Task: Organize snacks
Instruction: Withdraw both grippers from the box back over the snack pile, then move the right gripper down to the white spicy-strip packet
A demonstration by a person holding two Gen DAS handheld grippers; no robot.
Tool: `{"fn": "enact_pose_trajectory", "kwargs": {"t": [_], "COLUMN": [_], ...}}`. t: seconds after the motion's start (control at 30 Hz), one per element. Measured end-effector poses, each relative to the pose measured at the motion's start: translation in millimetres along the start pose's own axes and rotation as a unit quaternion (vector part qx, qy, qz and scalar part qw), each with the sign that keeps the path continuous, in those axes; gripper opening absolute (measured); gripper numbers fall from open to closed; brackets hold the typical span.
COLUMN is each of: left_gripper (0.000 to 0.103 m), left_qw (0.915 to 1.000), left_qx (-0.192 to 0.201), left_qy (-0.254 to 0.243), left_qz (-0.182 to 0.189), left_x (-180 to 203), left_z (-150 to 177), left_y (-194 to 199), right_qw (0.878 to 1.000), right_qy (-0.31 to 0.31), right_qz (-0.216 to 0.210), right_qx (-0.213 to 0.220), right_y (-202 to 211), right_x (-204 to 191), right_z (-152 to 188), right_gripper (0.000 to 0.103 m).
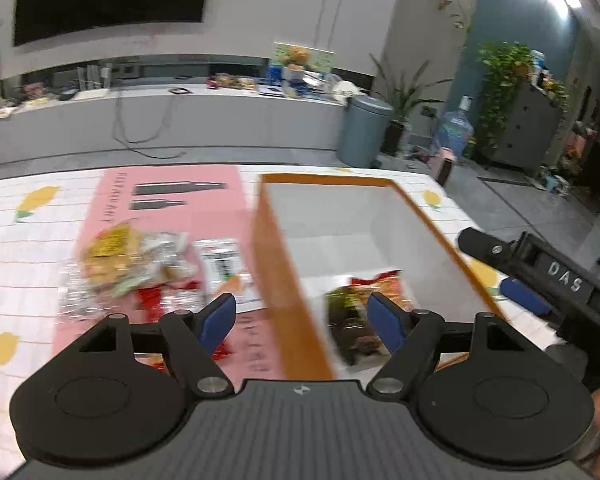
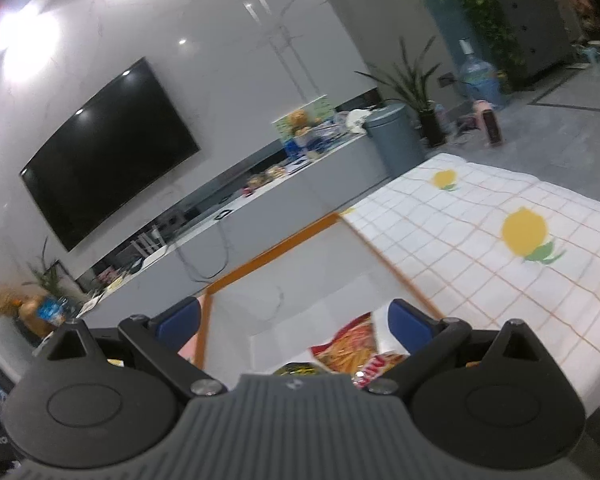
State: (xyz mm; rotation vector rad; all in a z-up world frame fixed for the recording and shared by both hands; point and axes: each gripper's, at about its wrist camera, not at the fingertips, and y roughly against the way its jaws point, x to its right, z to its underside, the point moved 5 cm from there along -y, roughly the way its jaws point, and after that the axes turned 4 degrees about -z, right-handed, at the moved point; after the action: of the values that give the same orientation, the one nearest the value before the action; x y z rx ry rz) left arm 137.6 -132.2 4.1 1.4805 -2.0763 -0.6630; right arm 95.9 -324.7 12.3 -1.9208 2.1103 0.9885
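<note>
the left gripper (image 1: 302,322) hovers with its blue pads spread wide and nothing between them, straddling the near left wall of the orange box (image 1: 278,280). the right gripper (image 2: 294,326) is likewise wide open and empty, above the box's near end. inside the box, on its white floor, lie a dark snack packet (image 1: 350,326) and a red chip bag (image 2: 350,346). left of the box, a pile of snacks (image 1: 140,264) sits on a pink sheet (image 1: 168,200) over the lemon-print tablecloth (image 2: 500,264).
</note>
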Motion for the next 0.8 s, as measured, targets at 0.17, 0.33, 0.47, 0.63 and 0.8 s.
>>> {"fn": "enact_pose_trajectory", "kwargs": {"t": [0.17, 0.33, 0.47, 0.63, 0.8], "left_gripper": [0.088, 0.088, 0.088, 0.088, 0.088], "left_qw": [0.9988, 0.9937, 0.9900, 0.9858, 0.9836], "left_qx": [0.009, 0.019, 0.014, 0.000, -0.031], "left_qy": [0.036, 0.086, 0.122, 0.144, 0.149], "left_qz": [-0.032, -0.070, -0.069, -0.086, -0.097], "left_x": [-45, -93, -123, -153, -174], "left_z": [7, 17, 25, 35, 51], "left_y": [20, 31, 27, 10, -4], "right_qw": [0.999, 0.995, 0.986, 0.968, 0.949], "right_qy": [0.045, 0.087, 0.141, 0.230, 0.309], "right_qz": [-0.025, -0.040, -0.057, -0.087, -0.002], "right_qx": [-0.009, -0.041, -0.060, -0.052, -0.062], "right_y": [-5, -18, -26, -32, -57], "right_x": [-26, -45, -69, -107, -122], "right_z": [11, 30, 48, 71, 97], "right_gripper": [0.097, 0.095, 0.092, 0.090, 0.087]}}
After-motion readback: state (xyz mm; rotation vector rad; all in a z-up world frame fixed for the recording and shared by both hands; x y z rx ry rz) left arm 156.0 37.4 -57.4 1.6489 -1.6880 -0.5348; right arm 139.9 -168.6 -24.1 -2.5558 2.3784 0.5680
